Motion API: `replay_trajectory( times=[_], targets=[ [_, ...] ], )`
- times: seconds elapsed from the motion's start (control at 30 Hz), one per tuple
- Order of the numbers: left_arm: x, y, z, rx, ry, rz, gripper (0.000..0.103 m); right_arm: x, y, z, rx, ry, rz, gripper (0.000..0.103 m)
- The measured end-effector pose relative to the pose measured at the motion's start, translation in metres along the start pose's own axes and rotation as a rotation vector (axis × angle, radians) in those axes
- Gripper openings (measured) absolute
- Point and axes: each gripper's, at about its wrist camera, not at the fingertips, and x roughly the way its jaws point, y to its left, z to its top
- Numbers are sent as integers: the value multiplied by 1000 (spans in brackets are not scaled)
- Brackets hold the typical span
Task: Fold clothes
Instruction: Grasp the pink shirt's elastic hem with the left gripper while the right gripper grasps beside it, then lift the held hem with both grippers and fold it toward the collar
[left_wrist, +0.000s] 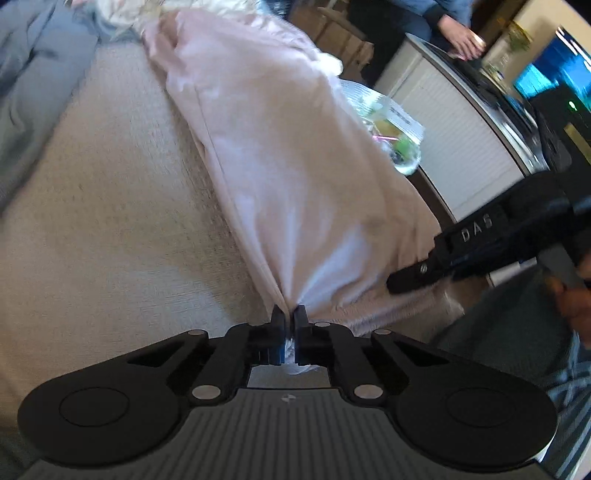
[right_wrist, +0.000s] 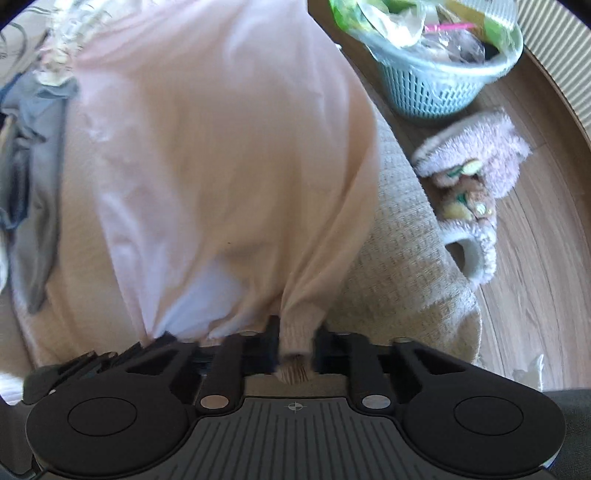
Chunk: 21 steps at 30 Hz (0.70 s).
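Pale pink garment (left_wrist: 280, 155) lies stretched across the beige cover (left_wrist: 110, 221), creased. Left gripper (left_wrist: 290, 317) pinches one gathered corner; right gripper (right_wrist: 295, 332) pinches the ribbed hem.

We observe soft, diffuse daylight in both views, with no hard shadows. The pink garment (left_wrist: 280, 155) is overexposed to near white at its gathered folds. Motion blur smears its weave and the room behind it. A blue screen (left_wrist: 557, 70) glows at the upper right. Fisheye distortion bends straight edges near the borders, and the corners vignette to black.
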Motion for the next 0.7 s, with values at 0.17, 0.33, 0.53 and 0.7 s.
replay_trajectory(
  times=[0.17, 0.33, 0.53, 0.7],
  targets=[
    [-44, 0, -3, 100, 51, 41, 4, -8, 10, -25, -15, 42, 90, 12],
    [-40, 8, -23, 120, 112, 84, 4, -3, 31, -51, -91, 45, 99, 12],
    [-53, 13, -19, 81, 54, 39, 4, -2, 37, -56, -108, -3, 78, 12],
    [-74, 4, 6, 135, -22, 16, 4, -33, 34, -49, -108, -80, 103, 12]
  ],
)
